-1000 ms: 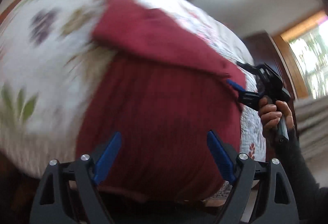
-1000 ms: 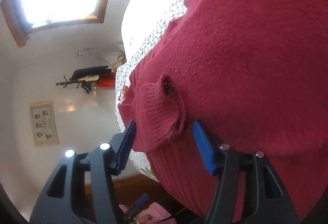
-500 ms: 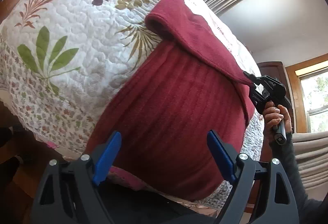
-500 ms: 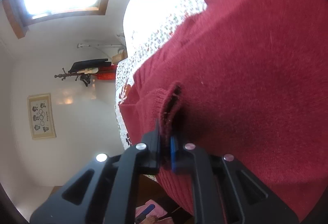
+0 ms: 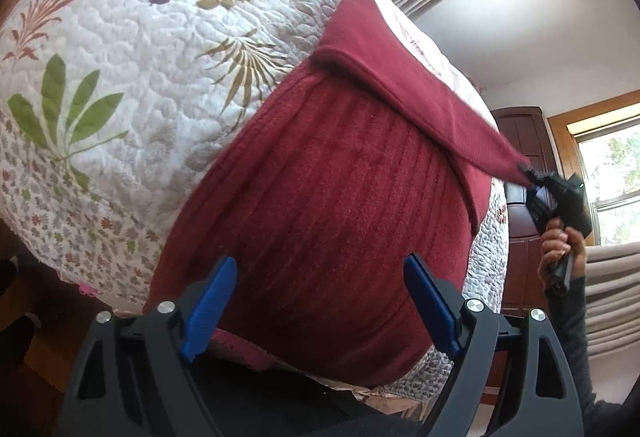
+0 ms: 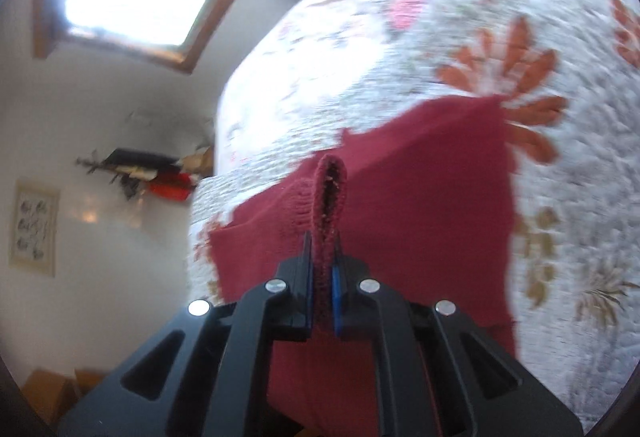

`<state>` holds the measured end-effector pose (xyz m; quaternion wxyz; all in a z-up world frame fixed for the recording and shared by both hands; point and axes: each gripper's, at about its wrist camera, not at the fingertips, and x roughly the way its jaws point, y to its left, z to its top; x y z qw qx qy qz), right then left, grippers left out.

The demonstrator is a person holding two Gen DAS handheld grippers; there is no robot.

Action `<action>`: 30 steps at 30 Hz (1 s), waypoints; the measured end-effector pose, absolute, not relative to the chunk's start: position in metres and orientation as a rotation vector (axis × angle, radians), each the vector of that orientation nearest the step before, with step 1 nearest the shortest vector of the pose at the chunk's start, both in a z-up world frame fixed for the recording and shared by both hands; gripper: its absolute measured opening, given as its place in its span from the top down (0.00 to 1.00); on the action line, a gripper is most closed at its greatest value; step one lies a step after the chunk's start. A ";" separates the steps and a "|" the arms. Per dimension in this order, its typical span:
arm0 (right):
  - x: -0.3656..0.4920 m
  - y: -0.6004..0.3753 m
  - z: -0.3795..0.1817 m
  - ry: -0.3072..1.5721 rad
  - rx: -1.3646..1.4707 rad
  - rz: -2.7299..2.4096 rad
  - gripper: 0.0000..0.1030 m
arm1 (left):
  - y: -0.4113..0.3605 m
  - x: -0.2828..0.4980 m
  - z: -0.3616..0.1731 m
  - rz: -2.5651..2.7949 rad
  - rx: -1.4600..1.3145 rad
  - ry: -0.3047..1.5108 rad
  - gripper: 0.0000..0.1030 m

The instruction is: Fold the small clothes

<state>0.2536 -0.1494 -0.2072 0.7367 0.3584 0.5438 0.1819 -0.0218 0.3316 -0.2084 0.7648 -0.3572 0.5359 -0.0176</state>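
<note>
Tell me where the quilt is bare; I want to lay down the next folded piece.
The quilt lies bare left of the red sweater, out to the bed's edge, and beyond its far edge too. The near middle is crowded: the sweater covers it, the open left gripper hovers over its hem, and the right gripper pinches the sleeve cuff.

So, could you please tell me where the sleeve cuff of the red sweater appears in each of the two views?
Left wrist view: the sleeve cuff is at the right, pinched by the right gripper above the sweater.
Right wrist view: the cuff is at centre, standing up between the shut fingers.
Shared landmark: the leaf-patterned quilt under the sweater.
</note>
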 end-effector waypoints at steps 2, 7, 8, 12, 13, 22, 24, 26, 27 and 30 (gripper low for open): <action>0.249 -0.166 -0.230 1.222 0.823 0.359 0.94 | 0.332 -0.019 -0.210 -0.042 -0.781 1.170 0.17; 0.238 -0.179 -0.259 1.245 0.858 0.321 0.94 | 0.332 -0.016 -0.211 -0.044 -0.773 1.176 0.17; 0.235 -0.181 -0.261 1.244 0.860 0.320 0.94 | 0.333 -0.016 -0.212 -0.044 -0.773 1.175 0.17; 0.234 -0.186 -0.273 1.258 0.868 0.302 0.95 | 0.333 -0.013 -0.213 -0.047 -0.768 1.176 0.17; 0.233 -0.190 -0.277 1.262 0.868 0.296 0.95 | 0.333 -0.011 -0.213 -0.049 -0.766 1.179 0.17; 0.229 -0.193 -0.288 1.267 0.818 0.276 0.95 | 0.333 -0.006 -0.216 -0.059 -0.763 1.175 0.17; 0.227 -0.195 -0.282 1.248 0.818 0.283 0.95 | 0.333 -0.005 -0.217 -0.060 -0.763 1.176 0.17; 0.228 -0.195 -0.274 1.236 0.818 0.285 0.95 | 0.333 -0.006 -0.216 -0.061 -0.764 1.175 0.17; 0.227 -0.196 -0.272 1.234 0.822 0.288 0.95 | 0.333 -0.006 -0.215 -0.062 -0.764 1.174 0.17; 0.228 -0.196 -0.274 1.248 0.809 0.275 0.95 | 0.332 -0.003 -0.215 -0.070 -0.761 1.172 0.17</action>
